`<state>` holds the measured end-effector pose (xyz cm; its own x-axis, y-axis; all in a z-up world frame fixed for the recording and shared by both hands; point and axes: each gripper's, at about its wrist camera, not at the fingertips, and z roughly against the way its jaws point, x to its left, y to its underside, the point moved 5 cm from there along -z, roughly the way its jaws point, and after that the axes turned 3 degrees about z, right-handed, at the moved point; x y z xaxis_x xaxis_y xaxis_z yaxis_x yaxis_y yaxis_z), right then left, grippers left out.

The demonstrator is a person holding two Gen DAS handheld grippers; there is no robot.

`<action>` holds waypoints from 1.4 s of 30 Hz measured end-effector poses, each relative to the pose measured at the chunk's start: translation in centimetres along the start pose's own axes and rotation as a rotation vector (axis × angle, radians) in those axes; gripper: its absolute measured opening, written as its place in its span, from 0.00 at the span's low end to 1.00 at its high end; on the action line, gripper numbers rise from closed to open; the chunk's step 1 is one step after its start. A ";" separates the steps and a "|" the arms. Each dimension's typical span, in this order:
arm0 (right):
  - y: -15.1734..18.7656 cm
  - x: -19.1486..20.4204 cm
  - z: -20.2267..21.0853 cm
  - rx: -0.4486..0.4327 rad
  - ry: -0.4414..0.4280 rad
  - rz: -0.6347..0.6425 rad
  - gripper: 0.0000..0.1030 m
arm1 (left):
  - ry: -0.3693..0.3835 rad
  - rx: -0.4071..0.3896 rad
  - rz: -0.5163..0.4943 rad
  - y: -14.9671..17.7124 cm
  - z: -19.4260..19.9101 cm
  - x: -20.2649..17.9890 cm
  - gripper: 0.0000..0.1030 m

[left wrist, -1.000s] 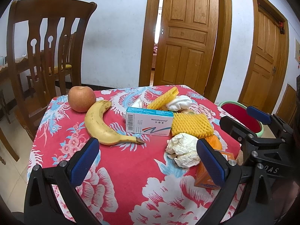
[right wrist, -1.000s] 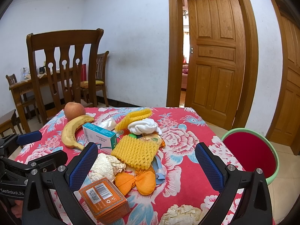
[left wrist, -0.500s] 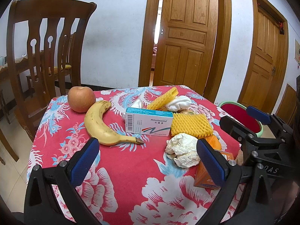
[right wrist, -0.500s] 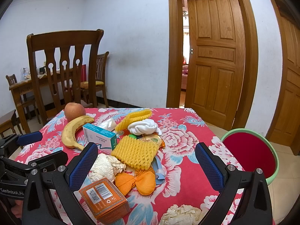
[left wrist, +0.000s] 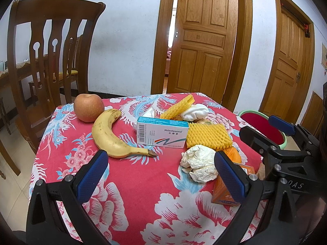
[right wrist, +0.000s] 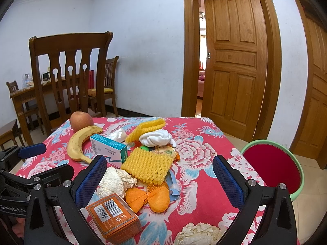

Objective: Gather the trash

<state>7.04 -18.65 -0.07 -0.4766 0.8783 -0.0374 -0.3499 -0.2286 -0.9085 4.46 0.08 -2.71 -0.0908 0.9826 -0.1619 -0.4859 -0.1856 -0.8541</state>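
Down at the bottom of the left wrist view, the left gripper (left wrist: 160, 175) stands spread and empty, its blue textured pads (left wrist: 92, 176) over the red floral tablecloth (left wrist: 143, 185). Likewise the right gripper (right wrist: 159, 180) gapes wide, holding nothing. Just beyond the pads lies the trash: a crumpled white paper wad (left wrist: 199, 164), a yellow foam fruit net (right wrist: 148, 165) with an open mesh, and a white-and-teal medicine box (left wrist: 162, 131). Only the right wrist view shows the orange box (right wrist: 114, 217) whole, its barcode up, beside an orange net (right wrist: 150, 197) and a second paper wad (right wrist: 197, 233) at the bottom edge. A banana (left wrist: 111, 135) and an apple (left wrist: 89, 107) lie left of centre. At right sits a round red bin with a green rim (right wrist: 271, 166)
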 end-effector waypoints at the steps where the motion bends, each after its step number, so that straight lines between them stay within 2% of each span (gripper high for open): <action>1: 0.0 0.0 0.0 -0.001 -0.001 0.000 1.00 | 0.000 0.000 0.000 0.0 0.0 0.0 0.99; 26: 0.2 -0.1 0.3 0.008 0.033 -0.004 1.00 | -0.003 0.014 -0.004 0.3 -0.2 -0.2 0.99; 33: 0.7 -0.2 -0.3 0.065 0.031 -0.006 1.00 | -0.018 0.082 -0.006 1.0 -0.8 -0.4 0.99; 36: 1.4 -0.2 -0.8 0.130 0.036 -0.015 1.00 | -0.046 0.101 -0.024 1.4 -0.6 -0.6 0.99; 42: 2.5 0.2 -0.8 0.196 -0.039 -0.023 1.00 | -0.043 0.142 -0.006 2.4 0.3 -0.3 0.99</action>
<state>6.69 -18.72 -2.70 -0.4963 0.8681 0.0015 -0.5092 -0.2897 -0.8105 3.01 -0.66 -4.57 -0.1232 0.9834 -0.1333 -0.6043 -0.1809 -0.7760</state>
